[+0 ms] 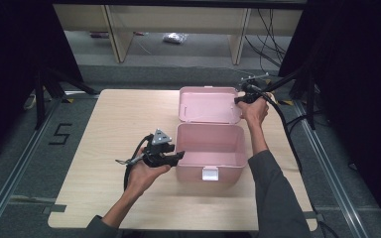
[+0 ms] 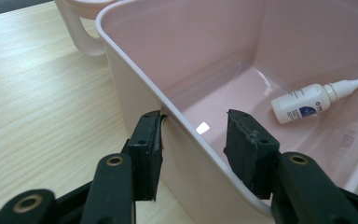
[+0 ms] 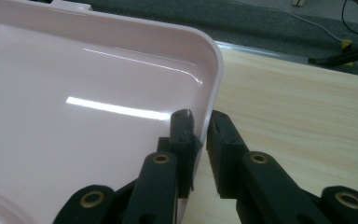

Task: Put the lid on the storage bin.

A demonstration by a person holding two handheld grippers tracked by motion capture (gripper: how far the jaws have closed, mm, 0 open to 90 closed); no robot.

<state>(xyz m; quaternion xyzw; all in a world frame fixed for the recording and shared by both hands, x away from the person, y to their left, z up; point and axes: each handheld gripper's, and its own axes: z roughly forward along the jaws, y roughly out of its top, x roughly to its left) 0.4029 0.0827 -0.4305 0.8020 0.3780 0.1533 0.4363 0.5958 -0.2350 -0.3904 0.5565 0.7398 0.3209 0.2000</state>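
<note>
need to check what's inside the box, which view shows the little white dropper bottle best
The left gripper view: the white dropper bottle lies on its side on the floor of the pink box, cap and label clear. In the high view the box is seen from above, but its interior is too small to make the bottle out. The right gripper view looks at the lid instead.

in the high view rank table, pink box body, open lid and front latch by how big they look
1. table
2. pink box body
3. open lid, looks close to the body, and it's tilted and farther off, so unsure
4. front latch
</note>
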